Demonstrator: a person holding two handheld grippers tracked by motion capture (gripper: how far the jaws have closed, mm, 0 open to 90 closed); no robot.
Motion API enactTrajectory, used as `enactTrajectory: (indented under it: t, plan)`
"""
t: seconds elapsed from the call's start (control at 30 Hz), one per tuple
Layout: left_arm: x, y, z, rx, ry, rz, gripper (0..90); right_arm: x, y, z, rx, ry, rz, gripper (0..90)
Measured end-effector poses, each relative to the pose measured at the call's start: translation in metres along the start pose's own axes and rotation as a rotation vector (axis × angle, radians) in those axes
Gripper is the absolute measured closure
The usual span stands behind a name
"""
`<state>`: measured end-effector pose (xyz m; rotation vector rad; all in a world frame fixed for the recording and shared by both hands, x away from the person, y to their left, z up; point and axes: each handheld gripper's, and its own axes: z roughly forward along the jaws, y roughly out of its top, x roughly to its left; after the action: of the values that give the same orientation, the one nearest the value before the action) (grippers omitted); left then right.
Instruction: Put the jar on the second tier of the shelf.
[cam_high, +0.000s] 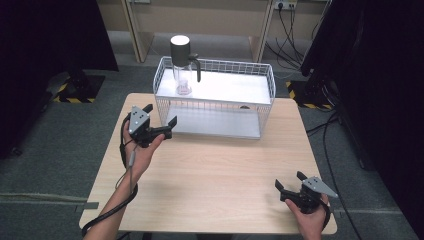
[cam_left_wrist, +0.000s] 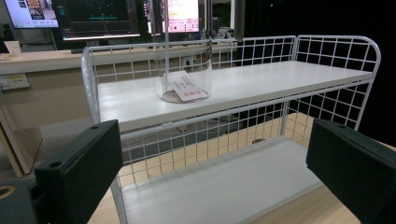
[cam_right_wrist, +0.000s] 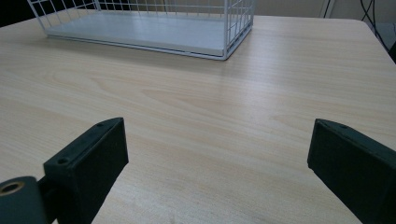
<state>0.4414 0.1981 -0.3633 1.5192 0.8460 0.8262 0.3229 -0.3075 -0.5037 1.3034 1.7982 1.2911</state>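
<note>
A white wire rack (cam_high: 266, 90) with two white shelves stands at the back of the wooden table (cam_high: 215, 170). On its top shelf, at the left end, sits a clear glass pitcher (cam_high: 183, 75) with a dark lid and handle. My left gripper (cam_high: 160, 115) hovers open just in front of the rack's left corner, with nothing between its jaws. In the left gripper view the pitcher (cam_left_wrist: 184, 70) is straight ahead on the upper shelf (cam_left_wrist: 280, 79), with a label lying inside it. My right gripper (cam_high: 289, 180) is open and empty near the table's front right corner.
The rack's lower shelf (cam_right_wrist: 140, 30) holds nothing I can see. Bare tabletop (cam_right_wrist: 210, 107) lies ahead of the right gripper. Dark curtains, cables and wooden desk legs surround the table on the grey floor. Monitors (cam_left_wrist: 98, 16) glow behind the rack.
</note>
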Motion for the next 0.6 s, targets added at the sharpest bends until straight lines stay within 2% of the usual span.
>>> enactTrajectory:
  t: [0.23,0.6]
  plan:
    - [0.002,-0.011,-0.009,0.004,-0.001,-0.022,3.2,0.0,0.0,0.0,0.0,0.0,0.0,5.3]
    - [0.004,-0.029,-0.017,0.029,0.007,-0.028,3.1,0.0,0.0,0.0,0.0,0.0,0.001,5.3]
